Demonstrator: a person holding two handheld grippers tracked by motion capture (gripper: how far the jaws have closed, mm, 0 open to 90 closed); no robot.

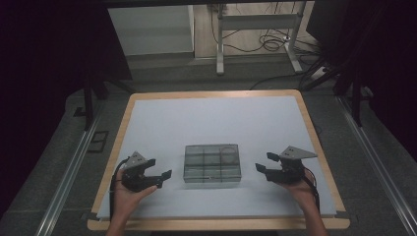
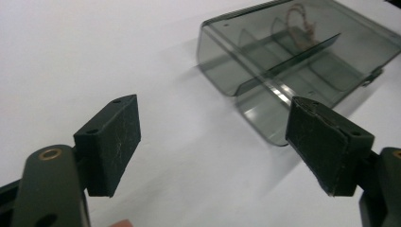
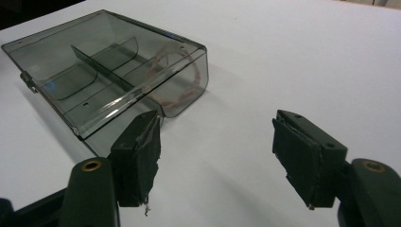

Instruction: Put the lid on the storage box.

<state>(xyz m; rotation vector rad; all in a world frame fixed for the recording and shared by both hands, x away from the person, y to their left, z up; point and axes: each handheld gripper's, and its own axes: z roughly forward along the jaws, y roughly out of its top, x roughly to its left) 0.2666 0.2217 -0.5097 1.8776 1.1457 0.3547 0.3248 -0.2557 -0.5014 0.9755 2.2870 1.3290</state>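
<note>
Dim, dark-edged high view; both gripper views brighter, with soft shadows and slight blur up close.

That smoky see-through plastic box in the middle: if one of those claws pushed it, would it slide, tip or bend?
The plastic box lies low and flat on the white table, so it would probably slide rather than tip. Its thin clear walls and dividers look rigid, likely light, perhaps crackable if squeezed hard. The glossy lid may be slippery for the pads.

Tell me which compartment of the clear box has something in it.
The far right corner compartment of the smoky clear box, as the high view shows it: it holds a thin loop of pinkish cord. The other compartments look empty.
</note>
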